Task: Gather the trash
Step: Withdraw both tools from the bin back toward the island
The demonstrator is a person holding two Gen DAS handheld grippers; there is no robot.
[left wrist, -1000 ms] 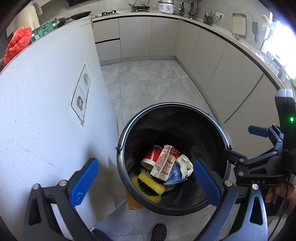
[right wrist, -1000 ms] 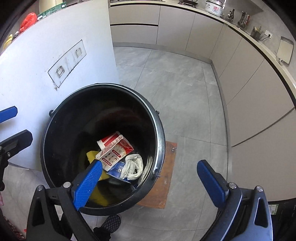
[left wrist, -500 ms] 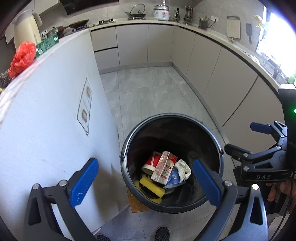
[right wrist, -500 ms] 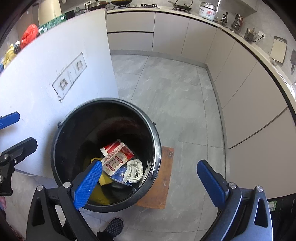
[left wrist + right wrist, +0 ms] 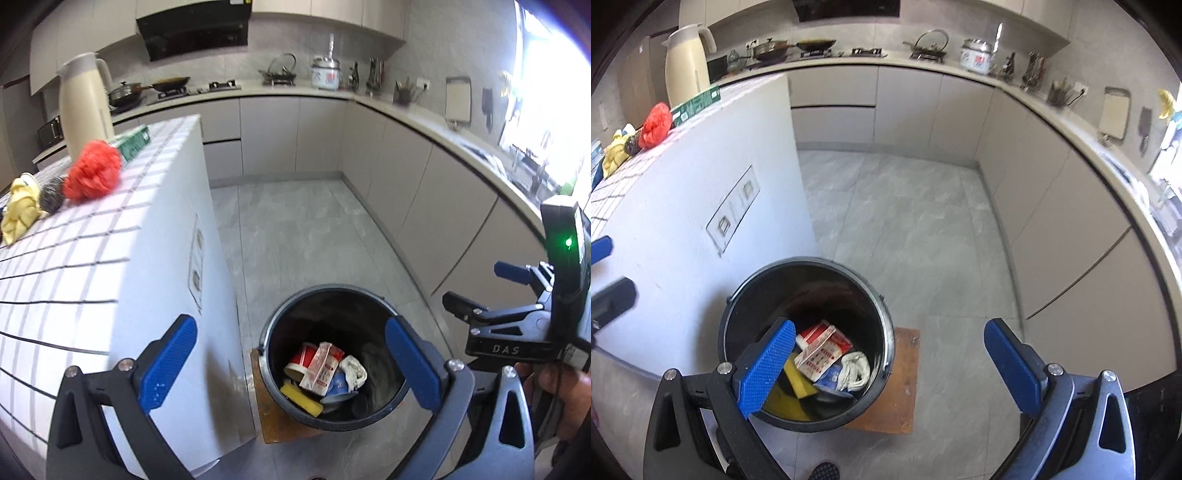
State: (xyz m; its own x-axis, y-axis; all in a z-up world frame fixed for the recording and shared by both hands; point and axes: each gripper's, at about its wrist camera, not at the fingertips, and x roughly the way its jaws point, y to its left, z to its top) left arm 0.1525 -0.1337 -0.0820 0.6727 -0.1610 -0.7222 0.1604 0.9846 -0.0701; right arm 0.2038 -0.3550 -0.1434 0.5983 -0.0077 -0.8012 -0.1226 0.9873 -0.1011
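Note:
A black round bin (image 5: 275, 332) (image 5: 886, 354) stands on the floor beside a white counter. Inside lie a red-and-white carton (image 5: 322, 367) (image 5: 822, 354), a yellow sponge (image 5: 301, 399) (image 5: 798, 380), a crumpled white wrap (image 5: 353, 371) (image 5: 854, 371) and a red cup (image 5: 300, 358). My left gripper (image 5: 291, 363) hangs open high above the bin with nothing in it. My right gripper (image 5: 890, 367) is open too, empty, over the bin's right side. On the counter top lie a red mesh ball (image 5: 92, 171) (image 5: 655, 124), a steel scourer (image 5: 51, 192) and a yellow cloth (image 5: 20, 208) (image 5: 614, 155).
The bin rests on a brown wooden board (image 5: 899, 387). The tiled counter top (image 5: 74, 258) also bears a green box (image 5: 133, 142) and a cream jug (image 5: 85, 103). Grey floor (image 5: 905, 221) runs between beige cabinets (image 5: 1052, 206). A hand (image 5: 554, 384) holds the right gripper.
Both grippers have risen and tilted up away from the bin, which now looks smaller and lower. The counter top with the red ball and yellow cloth has come into view. Both stayed open.

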